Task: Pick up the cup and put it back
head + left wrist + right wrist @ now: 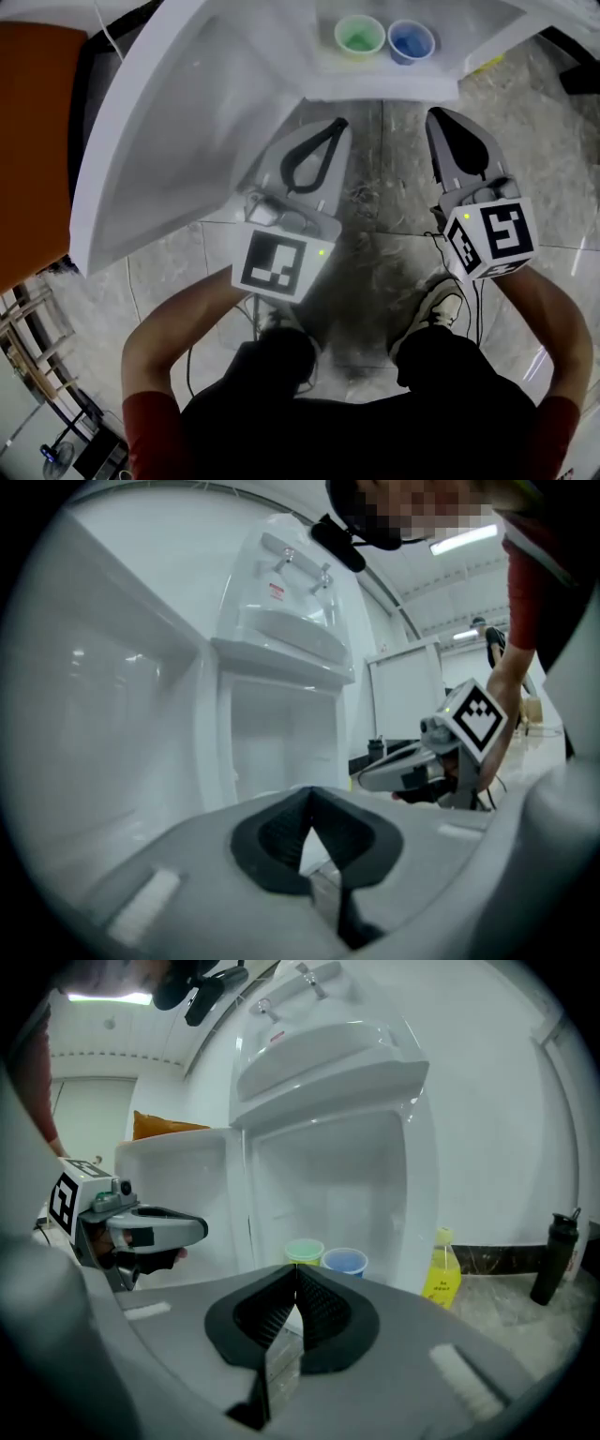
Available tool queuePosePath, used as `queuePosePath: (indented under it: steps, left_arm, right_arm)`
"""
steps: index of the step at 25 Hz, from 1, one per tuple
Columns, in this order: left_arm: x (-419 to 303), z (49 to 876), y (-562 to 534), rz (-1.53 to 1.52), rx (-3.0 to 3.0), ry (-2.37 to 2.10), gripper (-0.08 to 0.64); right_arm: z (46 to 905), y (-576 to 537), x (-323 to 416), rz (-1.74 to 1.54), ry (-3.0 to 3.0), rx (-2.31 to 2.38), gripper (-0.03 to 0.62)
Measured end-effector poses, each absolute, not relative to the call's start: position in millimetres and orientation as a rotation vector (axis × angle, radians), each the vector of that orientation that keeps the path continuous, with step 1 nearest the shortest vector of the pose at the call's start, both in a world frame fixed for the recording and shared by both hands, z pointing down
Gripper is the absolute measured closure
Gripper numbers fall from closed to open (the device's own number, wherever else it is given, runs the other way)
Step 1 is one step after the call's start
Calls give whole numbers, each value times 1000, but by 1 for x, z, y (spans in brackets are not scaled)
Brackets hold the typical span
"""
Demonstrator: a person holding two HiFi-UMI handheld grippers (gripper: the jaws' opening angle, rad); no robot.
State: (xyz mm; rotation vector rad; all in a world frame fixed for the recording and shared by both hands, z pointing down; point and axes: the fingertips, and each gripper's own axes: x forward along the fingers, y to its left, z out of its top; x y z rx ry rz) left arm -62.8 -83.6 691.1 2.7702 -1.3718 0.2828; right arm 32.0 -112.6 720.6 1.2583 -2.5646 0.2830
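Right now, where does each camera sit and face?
Head view: on the head, facing steeply down; left gripper, right gripper, forearms, green cup, blue cup.
Left gripper view: on that gripper, along shut jaws toward the white dispenser; right gripper at right.
Right gripper view: along shut jaws toward both cups; left gripper at left.
Shared: both cups, head and right gripper views.

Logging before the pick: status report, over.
Left hand-held gripper, right hand-held gripper: shut, empty. Green cup, blue cup on shelf, untouched. Nothing in the way.
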Motion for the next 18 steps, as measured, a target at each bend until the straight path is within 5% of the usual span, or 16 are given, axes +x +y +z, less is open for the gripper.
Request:
queuePosePath:
  steps: [18]
  left_arm:
    - [-55,726,-89,260,2700,-1371,561]
  right_arm:
    - [760,-107,46,344,-2524,1247,589]
